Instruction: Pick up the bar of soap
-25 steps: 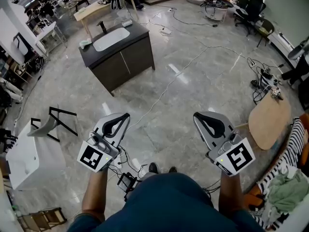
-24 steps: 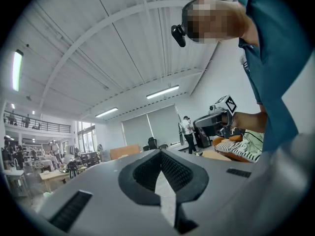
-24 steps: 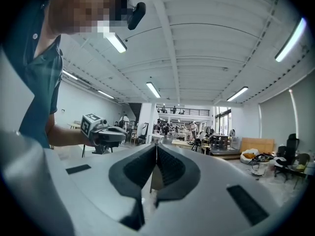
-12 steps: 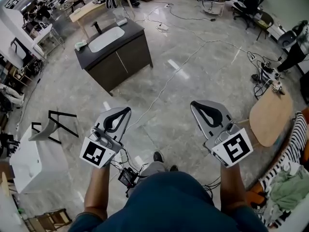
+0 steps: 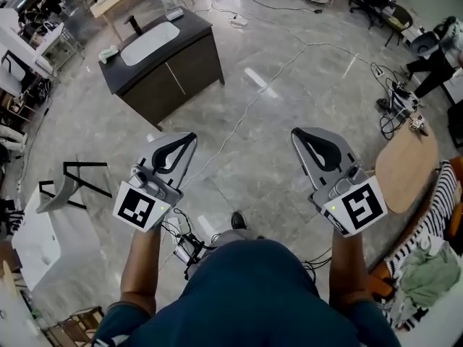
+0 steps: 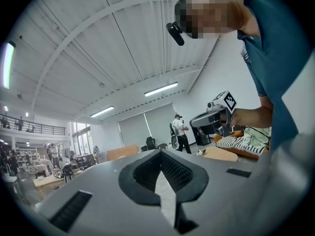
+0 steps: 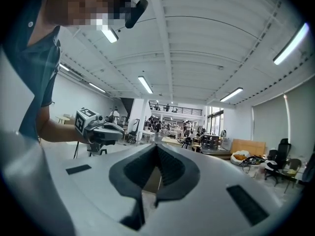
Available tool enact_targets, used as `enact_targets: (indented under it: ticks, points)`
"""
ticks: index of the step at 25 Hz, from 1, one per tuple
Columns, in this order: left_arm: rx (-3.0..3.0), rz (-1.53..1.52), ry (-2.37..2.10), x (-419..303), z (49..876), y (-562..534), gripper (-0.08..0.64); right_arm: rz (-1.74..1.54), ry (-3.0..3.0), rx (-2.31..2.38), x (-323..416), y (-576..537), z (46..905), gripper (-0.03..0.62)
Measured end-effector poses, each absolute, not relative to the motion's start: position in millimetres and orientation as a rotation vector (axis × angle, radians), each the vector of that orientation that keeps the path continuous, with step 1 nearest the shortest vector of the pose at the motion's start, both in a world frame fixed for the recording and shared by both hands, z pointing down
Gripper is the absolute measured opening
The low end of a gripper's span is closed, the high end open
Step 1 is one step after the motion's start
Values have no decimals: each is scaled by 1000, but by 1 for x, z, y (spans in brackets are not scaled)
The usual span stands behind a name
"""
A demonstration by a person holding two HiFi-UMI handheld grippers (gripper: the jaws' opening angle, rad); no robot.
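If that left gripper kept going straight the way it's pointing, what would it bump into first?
Nothing nearby, it seems. The left gripper points level over open floor; the sink cabinet appears to sit just left of its line, though depth is hard to judge.

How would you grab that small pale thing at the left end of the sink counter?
Probably across its narrow sides, coming from above: the pale thing lies low and flat on the counter, beside the basin. From here it is too small to judge further.
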State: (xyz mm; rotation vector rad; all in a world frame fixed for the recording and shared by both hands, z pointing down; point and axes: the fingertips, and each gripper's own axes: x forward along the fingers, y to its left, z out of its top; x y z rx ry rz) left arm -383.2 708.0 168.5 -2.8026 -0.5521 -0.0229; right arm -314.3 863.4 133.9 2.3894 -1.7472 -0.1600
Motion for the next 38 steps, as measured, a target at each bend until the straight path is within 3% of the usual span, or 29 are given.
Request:
enact_targets:
  ticks: [17, 38]
  points:
    - [-2831, 33, -564, -286, 176, 615, 2, -71, -1713, 2360, -222, 771, 149, 15]
    - [-2827, -22, -350, -131, 175, 620, 2, -91, -1947, 2224, -55, 757, 162, 15]
